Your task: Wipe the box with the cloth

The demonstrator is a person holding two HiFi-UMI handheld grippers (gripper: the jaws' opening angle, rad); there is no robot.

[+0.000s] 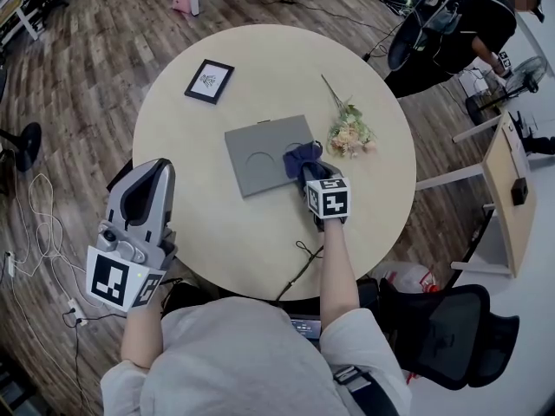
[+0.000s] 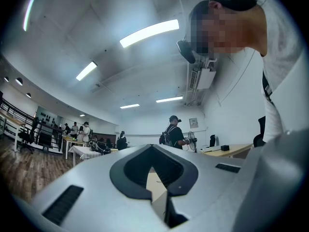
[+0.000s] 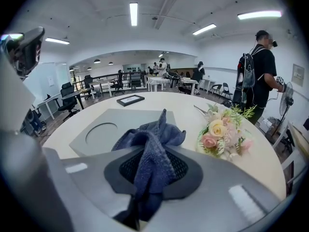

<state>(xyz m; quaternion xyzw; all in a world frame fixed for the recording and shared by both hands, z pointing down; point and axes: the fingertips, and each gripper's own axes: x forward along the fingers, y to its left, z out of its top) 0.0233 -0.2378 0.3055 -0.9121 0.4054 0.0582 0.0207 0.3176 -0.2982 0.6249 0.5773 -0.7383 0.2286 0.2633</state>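
A round, pale table (image 1: 260, 68) is carrying the flat grey box (image 1: 260, 156), which is lying near its middle with a shallow round recess showing in its top. A small bunch of pink and cream flowers (image 1: 349, 133) is lying just beside the box's right edge, close to where the cloth is working. A black picture frame (image 1: 209, 81) is sitting well apart, toward the far left of the table. A thin dark cable (image 1: 303, 258) is hanging over the near edge, beside the person's right forearm. On the wooden floor, white cords (image 1: 39, 224) are trailing at the left and a black office chair (image 1: 451, 332) is standing at the near right. Another person (image 1: 468, 24) is standing beyond the table at the far right, next to a side desk (image 1: 512, 189).

The right gripper (image 1: 308, 170) is reaching forward over the near edge, with the forearm stretched out and the tool tilting down toward the box's right end. Its fingers are clamping the dark blue cloth (image 1: 302, 156), whose bunched free end is lying over the right part of the box. The left gripper (image 1: 154, 170) is hanging off the table's near left edge, pointing roughly level and away from the person, well apart from the box. Its fingers are meeting at the tips and holding nothing.
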